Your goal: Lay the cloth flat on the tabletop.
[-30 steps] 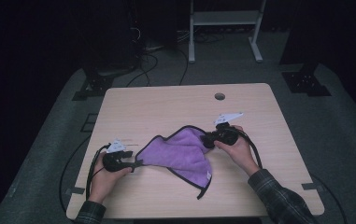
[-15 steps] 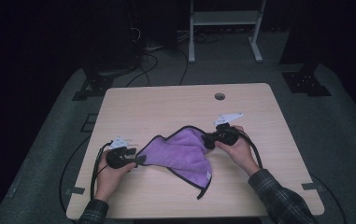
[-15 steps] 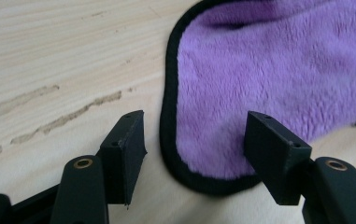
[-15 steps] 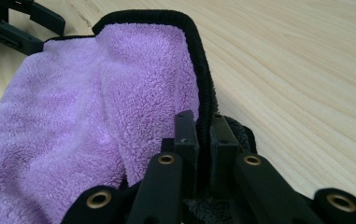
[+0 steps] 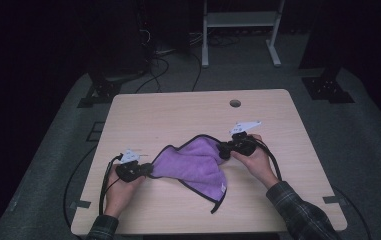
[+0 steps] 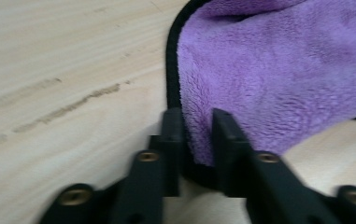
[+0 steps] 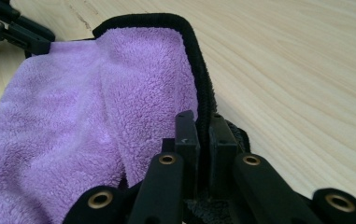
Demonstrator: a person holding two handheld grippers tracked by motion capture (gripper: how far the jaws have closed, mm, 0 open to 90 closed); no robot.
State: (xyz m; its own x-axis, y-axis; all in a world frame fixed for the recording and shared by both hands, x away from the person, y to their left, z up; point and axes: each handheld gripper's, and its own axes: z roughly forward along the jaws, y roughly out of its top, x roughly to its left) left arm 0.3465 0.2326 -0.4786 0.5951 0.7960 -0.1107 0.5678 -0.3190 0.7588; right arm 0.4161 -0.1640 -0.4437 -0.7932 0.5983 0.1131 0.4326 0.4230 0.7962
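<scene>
Cloth (image 5: 193,165) corners hidden between both grippers' fingers.

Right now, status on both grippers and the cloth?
Left gripper just closed on purple cloth corner. Right gripper shut on opposite edge. Cloth on table, nothing in the way.

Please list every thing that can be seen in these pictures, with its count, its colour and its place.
Cloth: one, purple with black edging, crumpled at the table's middle, held at two corners.
Table: one, light wood, with a round hole near its far edge.
Stand: one, white metal, on the floor beyond the table.
Cables: several, black, on the grey floor behind the table.
Left gripper: one, black; its jaws have just been closing and are shut on the cloth's near-left corner.
Right gripper: one, black, shut on the cloth's black edge.
Hands: two; sleeves plaid.
</scene>
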